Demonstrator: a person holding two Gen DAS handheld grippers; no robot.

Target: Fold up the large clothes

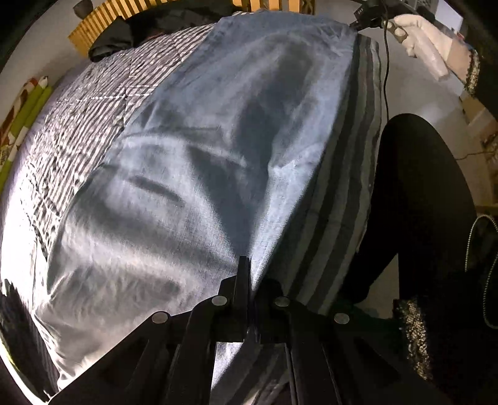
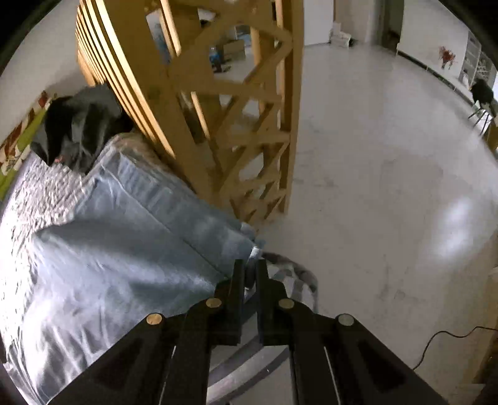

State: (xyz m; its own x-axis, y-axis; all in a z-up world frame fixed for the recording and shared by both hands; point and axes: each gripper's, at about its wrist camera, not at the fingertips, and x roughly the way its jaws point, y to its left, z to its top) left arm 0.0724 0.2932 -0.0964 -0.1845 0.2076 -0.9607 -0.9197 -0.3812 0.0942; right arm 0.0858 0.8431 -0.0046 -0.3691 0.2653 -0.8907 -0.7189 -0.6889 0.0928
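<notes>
A large light-blue garment (image 1: 199,162) lies spread over a striped bedcover (image 1: 93,124) on a bed. My left gripper (image 1: 249,268) is shut on the garment's near edge, and the cloth pulls into creases toward its fingers. In the left wrist view the right gripper (image 1: 358,23) shows at the far corner, held by a gloved hand (image 1: 417,34). In the right wrist view my right gripper (image 2: 250,268) is shut on a corner of the same blue garment (image 2: 130,236) at the bed's edge.
A wooden slatted frame (image 2: 218,124) stands at the head of the bed. A dark bundle of clothing (image 2: 74,124) lies by the wall. The person's dark-clad leg (image 1: 414,202) stands beside the bed. Pale open floor (image 2: 389,155) lies to the right, with a cable (image 2: 442,339).
</notes>
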